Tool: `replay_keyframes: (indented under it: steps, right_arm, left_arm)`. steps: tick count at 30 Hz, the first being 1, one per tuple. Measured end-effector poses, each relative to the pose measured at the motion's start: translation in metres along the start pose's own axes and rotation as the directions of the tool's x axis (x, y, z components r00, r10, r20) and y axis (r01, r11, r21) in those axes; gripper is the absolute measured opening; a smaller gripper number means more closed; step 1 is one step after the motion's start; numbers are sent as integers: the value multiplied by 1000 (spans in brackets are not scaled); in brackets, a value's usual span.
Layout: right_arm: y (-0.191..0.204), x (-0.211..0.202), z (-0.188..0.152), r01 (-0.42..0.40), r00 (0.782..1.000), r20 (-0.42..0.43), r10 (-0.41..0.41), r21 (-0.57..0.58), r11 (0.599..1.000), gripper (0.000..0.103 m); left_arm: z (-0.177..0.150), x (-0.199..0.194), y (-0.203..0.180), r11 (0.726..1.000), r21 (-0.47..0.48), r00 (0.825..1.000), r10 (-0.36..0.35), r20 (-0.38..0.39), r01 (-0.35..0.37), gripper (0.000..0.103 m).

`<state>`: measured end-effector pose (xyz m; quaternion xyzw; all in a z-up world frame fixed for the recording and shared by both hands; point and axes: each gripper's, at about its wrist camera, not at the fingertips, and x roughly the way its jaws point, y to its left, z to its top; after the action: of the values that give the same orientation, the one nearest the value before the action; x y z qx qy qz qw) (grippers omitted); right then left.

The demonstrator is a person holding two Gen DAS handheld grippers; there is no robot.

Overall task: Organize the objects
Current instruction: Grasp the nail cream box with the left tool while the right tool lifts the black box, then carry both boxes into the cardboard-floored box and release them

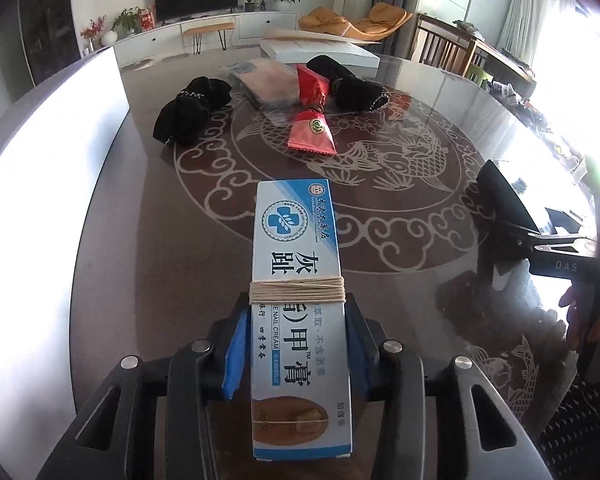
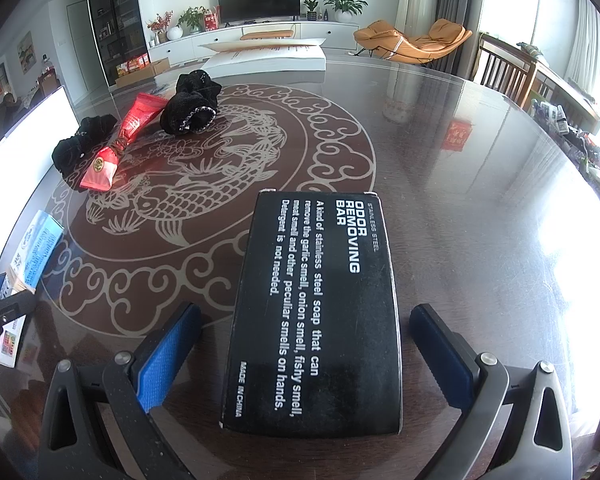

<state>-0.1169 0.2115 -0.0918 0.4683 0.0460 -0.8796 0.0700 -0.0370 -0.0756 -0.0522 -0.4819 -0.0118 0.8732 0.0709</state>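
Note:
My left gripper (image 1: 298, 312) is shut on a long blue-and-white nail cream box (image 1: 296, 256) bound with pale string; its blue pads press both long sides. The same box (image 2: 36, 248) shows at the left edge of the right wrist view. A black "odor removing bar" box (image 2: 320, 360) lies flat on the glass table (image 2: 460, 200). My right gripper (image 2: 305, 314) stands open around it, with a gap on each side. In the left wrist view that black box (image 1: 500, 208) is at the right.
Further back lie two red packets (image 1: 312, 136) (image 1: 310, 84), two black cloth bundles (image 1: 192, 108) (image 1: 352, 84) and a clear bag (image 1: 268, 80). A white flat carton (image 1: 320, 52) sits at the far edge. A bright white panel (image 1: 60, 140) stands on the left.

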Motion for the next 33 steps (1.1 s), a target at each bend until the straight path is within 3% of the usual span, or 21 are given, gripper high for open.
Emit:
replay_keyframes:
  steps: [6,9,13,17,19,23,25,27,30,33]
  right_arm:
    - [1,8,17,-73,980,-191,52,-108,991,102]
    - [2,1,27,-34,985,-170,15,-111,993,59]
    - [6,-9,28,-71,977,-207,56,-67,995,59]
    - [33,-55,35,-259,955,-143,259,20,966,59]
    - [66,-84,49,-372,924,-93,371,16,928,59]
    - [161,-137,80,-591,806,-36,590,-73,803,59]
    - [214,-153,90,-678,734,-55,677,-121,726,59]
    - [264,-161,92,-725,687,-94,721,-167,668,59]
    - [331,-163,85,-742,664,-148,733,-246,623,60]
    - [376,-145,72,-734,677,-227,700,-268,624,64]
  left_arm:
    - [-23,-15,7,999,-24,998,-45,32,46,43]
    - [-25,-27,7,996,-42,995,-75,59,78,43]
    - [-22,-72,11,989,-58,982,-124,142,134,43]
    - [-17,-135,38,977,-106,955,-154,253,185,43]
    - [-16,-164,62,979,-132,949,-109,296,153,43]
    - [-21,-199,125,970,-243,949,65,308,12,43]
    - [-31,-209,165,943,-321,947,178,269,-86,43]
    - [-42,-211,200,906,-388,943,262,205,-167,43]
    - [-62,-200,242,835,-462,932,359,44,-300,45]
    - [-79,-187,265,771,-517,915,398,-65,-372,47]
